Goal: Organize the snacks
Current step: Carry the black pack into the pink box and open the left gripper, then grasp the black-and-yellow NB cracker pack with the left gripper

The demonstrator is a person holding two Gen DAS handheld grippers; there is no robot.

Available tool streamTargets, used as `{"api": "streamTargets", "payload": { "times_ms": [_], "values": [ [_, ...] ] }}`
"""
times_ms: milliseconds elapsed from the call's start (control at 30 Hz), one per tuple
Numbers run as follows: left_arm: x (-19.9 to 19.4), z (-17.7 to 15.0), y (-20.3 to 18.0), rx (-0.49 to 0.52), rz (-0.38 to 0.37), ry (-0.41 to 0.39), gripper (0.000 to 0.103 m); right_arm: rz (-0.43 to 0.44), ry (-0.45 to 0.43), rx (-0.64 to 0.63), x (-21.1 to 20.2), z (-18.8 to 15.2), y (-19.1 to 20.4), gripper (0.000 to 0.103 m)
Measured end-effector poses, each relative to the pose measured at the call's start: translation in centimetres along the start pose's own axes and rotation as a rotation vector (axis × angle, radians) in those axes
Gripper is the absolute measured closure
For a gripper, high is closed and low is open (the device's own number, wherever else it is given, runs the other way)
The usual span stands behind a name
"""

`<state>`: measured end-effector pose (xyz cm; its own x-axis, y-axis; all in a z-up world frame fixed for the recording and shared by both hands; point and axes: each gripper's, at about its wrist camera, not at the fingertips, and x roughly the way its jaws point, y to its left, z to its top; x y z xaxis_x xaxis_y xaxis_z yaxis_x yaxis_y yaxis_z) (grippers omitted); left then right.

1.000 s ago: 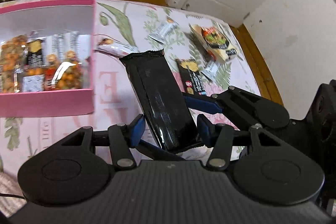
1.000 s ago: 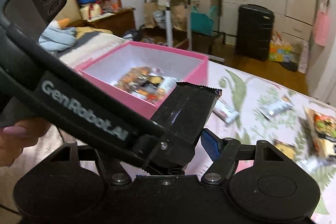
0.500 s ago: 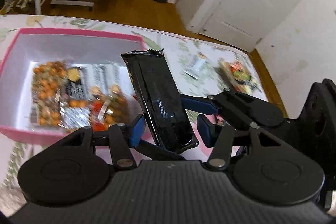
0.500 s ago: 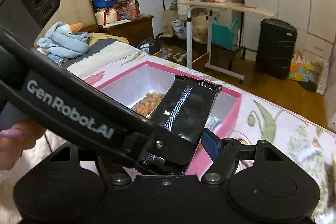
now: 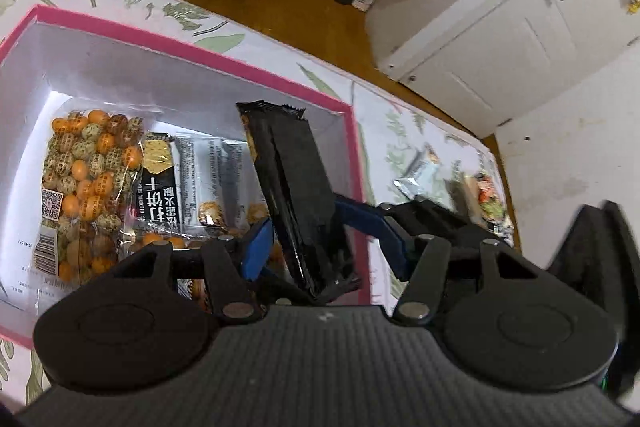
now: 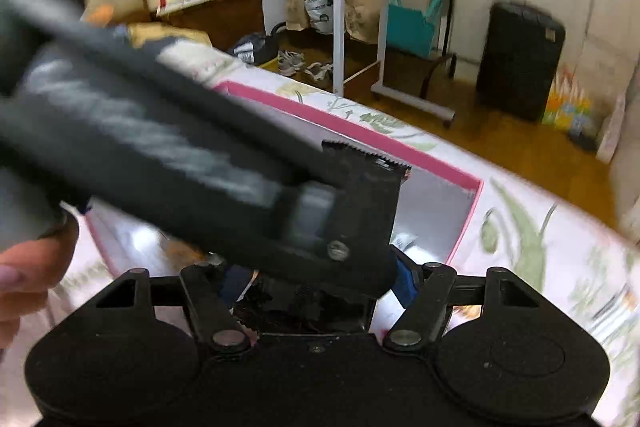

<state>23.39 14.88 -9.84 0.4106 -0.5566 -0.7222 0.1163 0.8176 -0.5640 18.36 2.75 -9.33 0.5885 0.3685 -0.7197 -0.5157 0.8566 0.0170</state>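
Glossy black snack pkt [image 5: 296, 199], crimped top edge, tilted over pink box [image 5: 354, 147].

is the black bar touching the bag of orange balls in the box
Apart. Left wrist view shows the bar right of the bag, with other packs between them.

The left wrist view looks steeply down, close above the open pink cardboard box [image 5: 356, 163] on the floral-printed bedspread [image 5: 404, 123]; the right wrist view sits lower, facing across the same box [image 6: 468, 215] toward the room. Both share the box, the black foil snack bar [image 5: 296, 199] and the black suitcase [image 6: 520, 63].
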Motion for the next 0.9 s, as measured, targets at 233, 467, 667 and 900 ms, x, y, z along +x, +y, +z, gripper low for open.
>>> {"api": "streamTargets", "payload": {
  "times_ms": [233,467,667,900],
  "values": [
    [-1.2,-1.1,0.0,0.021,0.078,-0.065,0.043,0.04,-0.052,0.009,-3.4,-2.2,-0.6,0.024],
    [-4.8,-2.9,-2.7,0.135,0.104,-0.086,0.043,0.108,-0.111,0.127,-10.5,-5.4,-3.3,0.023],
    [-6.0,-4.5,-7.3,0.258,0.096,-0.05,0.044,0.02,-0.116,0.153,-15.6,-8.6,-7.0,0.025],
    [-3.6,-6.6,-13.2,0.357,0.014,0.033,0.044,-0.089,-0.064,0.203,-18.4,-12.0,-11.3,0.027]
  ]
}}
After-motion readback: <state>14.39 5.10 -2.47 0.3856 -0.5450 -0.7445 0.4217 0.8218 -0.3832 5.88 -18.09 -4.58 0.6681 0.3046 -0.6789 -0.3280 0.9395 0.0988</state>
